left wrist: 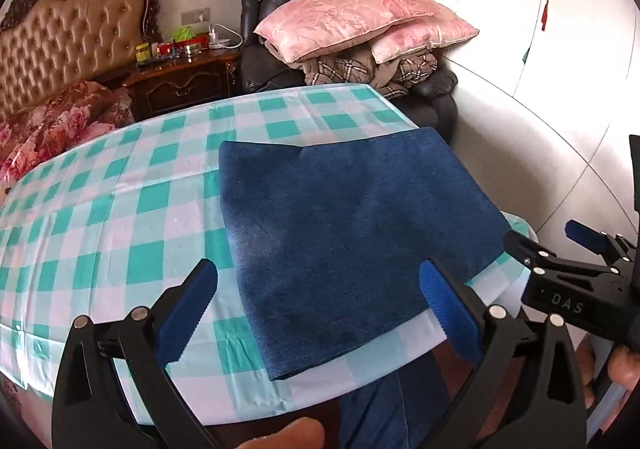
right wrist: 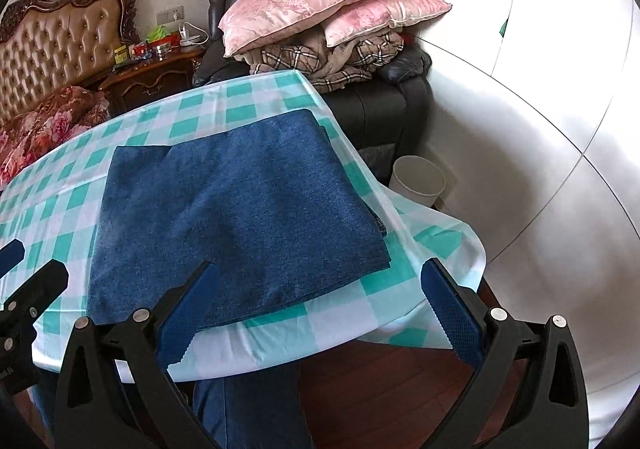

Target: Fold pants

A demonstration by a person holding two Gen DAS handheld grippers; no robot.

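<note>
Near the table's (right wrist: 344,325) front right corner, the folded blue pants (right wrist: 240,217) lie flat on the checked cloth, layers stacked. Left gripper (left wrist: 320,313) and right gripper (right wrist: 316,313) hover wide open, holding nothing (each just above the near edge). Judged final step: square the edges, pressing lightly without dragging the cloth.

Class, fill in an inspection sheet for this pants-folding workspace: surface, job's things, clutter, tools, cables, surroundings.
Surface: table under a checked cloth, creased.
Job's things: pants folded into a flat rectangle near the table's right front corner.
Clutter: nothing seen on the table.
Tools: left tool open, holding nothing; right tool open, holding nothing.
Cables: white cable at the nightstand.
Surroundings: pillows on an armchair, headboard, bin.
</note>
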